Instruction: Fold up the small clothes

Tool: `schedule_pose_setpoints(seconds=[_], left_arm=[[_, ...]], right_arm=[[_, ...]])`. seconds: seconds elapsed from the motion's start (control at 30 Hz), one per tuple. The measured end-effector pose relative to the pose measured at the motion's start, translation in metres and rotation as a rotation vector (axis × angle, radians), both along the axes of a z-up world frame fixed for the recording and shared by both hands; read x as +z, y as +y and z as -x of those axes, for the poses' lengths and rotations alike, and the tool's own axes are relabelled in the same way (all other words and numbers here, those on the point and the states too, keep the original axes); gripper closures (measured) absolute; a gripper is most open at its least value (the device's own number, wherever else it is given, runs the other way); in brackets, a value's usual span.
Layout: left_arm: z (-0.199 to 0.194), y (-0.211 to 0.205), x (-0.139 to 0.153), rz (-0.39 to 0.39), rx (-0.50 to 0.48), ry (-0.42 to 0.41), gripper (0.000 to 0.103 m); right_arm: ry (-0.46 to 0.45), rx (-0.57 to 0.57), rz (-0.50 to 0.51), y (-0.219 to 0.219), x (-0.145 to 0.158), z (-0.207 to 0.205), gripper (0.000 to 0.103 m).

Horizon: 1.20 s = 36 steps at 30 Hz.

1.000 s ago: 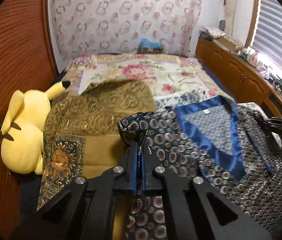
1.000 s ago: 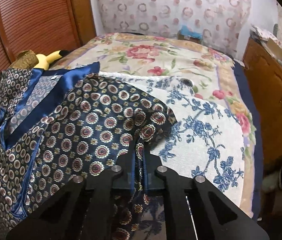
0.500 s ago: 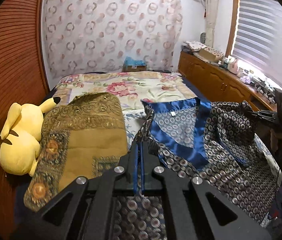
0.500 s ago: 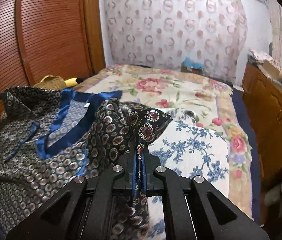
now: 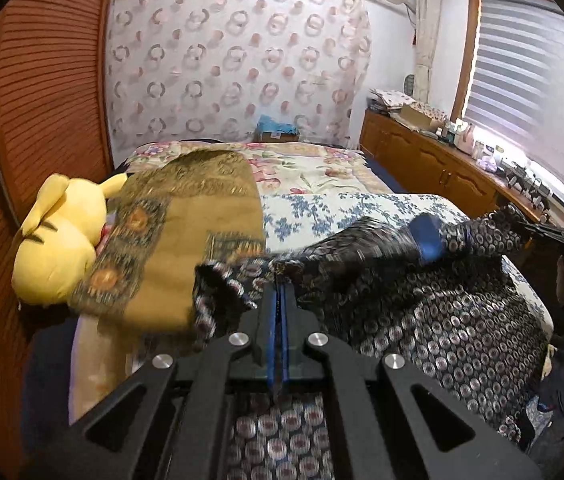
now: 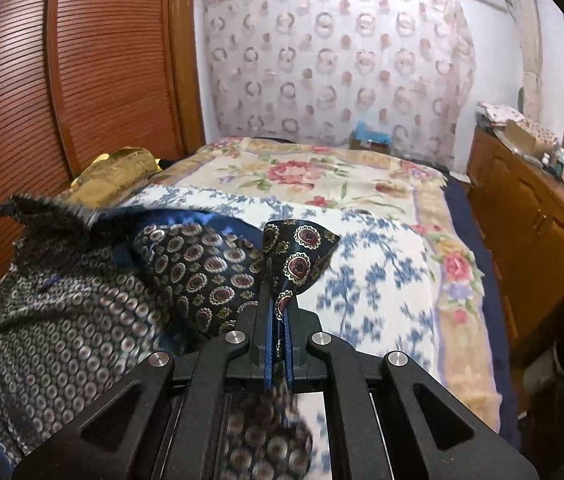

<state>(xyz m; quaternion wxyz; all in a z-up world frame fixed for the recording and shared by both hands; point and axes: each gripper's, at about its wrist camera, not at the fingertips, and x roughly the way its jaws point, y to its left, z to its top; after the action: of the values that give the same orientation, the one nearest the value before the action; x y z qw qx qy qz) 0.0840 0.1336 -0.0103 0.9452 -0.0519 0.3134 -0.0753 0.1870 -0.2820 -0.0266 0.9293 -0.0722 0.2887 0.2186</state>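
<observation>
Stretching between the two grippers, a dark blue shirt with a small round pattern hangs over the near end of the bed, its lower part draped down toward the camera. The left gripper is closed tight on one edge of the shirt, with cloth pinched between its fingers and a loose flap sticking out to the left. The right gripper is likewise clamped on another edge, where a fold of patterned cloth rises above its fingertips. In the left wrist view the right gripper shows at the far right, holding the shirt's raised end beside a patch of bright blue lining. On the bed, a white cloth with blue flowers lies under the shirt, over a floral blanket. A brown and gold patterned cloth lies on the left side of the bed, just beside a yellow plush toy. A wooden cabinet runs along the right wall.
</observation>
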Motion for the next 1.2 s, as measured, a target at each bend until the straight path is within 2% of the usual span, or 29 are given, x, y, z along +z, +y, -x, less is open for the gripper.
schedule_pose_setpoints(seconds=[0.23, 0.47, 0.57, 0.73, 0.87, 0.93, 0.97, 1.03, 1.07, 1.13, 1.2], left_arm=[[0.047, 0.023, -0.014, 0.039, 0.063, -0.004, 0.103], [0.079, 0.061, -0.006, 0.082, 0.17, -0.048, 0.103], [0.091, 0.069, -0.007, 0.078, 0.197, -0.046, 0.103], [0.11, 0.071, -0.009, 0.065, 0.206, -0.039, 0.103], [0.118, 0.07, -0.01, 0.058, 0.203, -0.02, 0.103], [0.118, 0.069, -0.011, 0.047, 0.207, -0.005, 0.099], [0.117, 0.068, -0.011, 0.037, 0.206, 0.0, 0.099], [0.115, 0.067, -0.009, 0.025, 0.207, -0.003, 0.093], [0.114, 0.066, -0.006, 0.026, 0.205, -0.006, 0.091], [0.114, 0.062, -0.002, 0.021, 0.196, -0.021, 0.076], [0.108, 0.056, 0.0, 0.013, 0.165, -0.02, 0.062]], right_arm=[[0.006, -0.018, -0.024, -0.016, -0.005, 0.05, 0.102], [0.02, -0.021, -0.03, -0.029, -0.008, 0.086, 0.102], [0.03, -0.011, -0.027, -0.033, -0.011, 0.103, 0.102], [0.075, -0.004, -0.005, -0.043, -0.023, 0.129, 0.102], [0.147, 0.0, -0.01, -0.048, -0.042, 0.139, 0.102], [0.166, -0.001, -0.002, -0.048, -0.049, 0.142, 0.098], [0.17, -0.005, 0.002, -0.048, -0.051, 0.143, 0.089], [0.168, -0.003, -0.004, -0.048, -0.049, 0.144, 0.079], [0.158, 0.002, -0.013, -0.049, -0.046, 0.145, 0.077], [0.131, 0.006, -0.021, -0.049, -0.036, 0.149, 0.068], [0.103, 0.001, -0.013, -0.048, -0.028, 0.149, 0.063]])
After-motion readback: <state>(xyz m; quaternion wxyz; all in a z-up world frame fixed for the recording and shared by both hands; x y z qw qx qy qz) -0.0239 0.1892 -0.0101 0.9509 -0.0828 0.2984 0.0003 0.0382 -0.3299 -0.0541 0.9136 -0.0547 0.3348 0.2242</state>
